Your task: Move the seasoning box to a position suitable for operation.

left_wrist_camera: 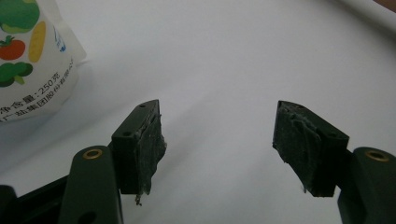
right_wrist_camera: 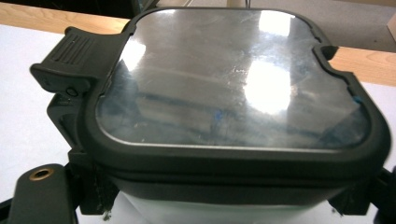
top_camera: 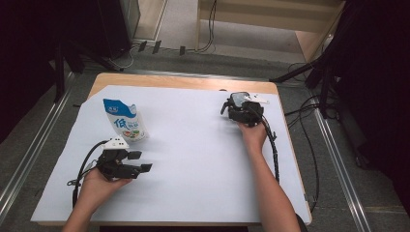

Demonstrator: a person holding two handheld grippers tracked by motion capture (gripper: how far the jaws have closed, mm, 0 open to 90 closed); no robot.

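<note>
Right gripper [top_camera: 238, 107]: jaws closed on the sides of the lidded box [right_wrist_camera: 233, 93] at the table's [top_camera: 193, 193] far right
Left gripper [left_wrist_camera: 219, 144]: jaws wide, holding nothing, near left
Pouch [top_camera: 123, 121]: upright, just beyond left gripper

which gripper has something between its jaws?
The right gripper, around the dark-lidded box. The left gripper stands open over bare sheet.
</note>
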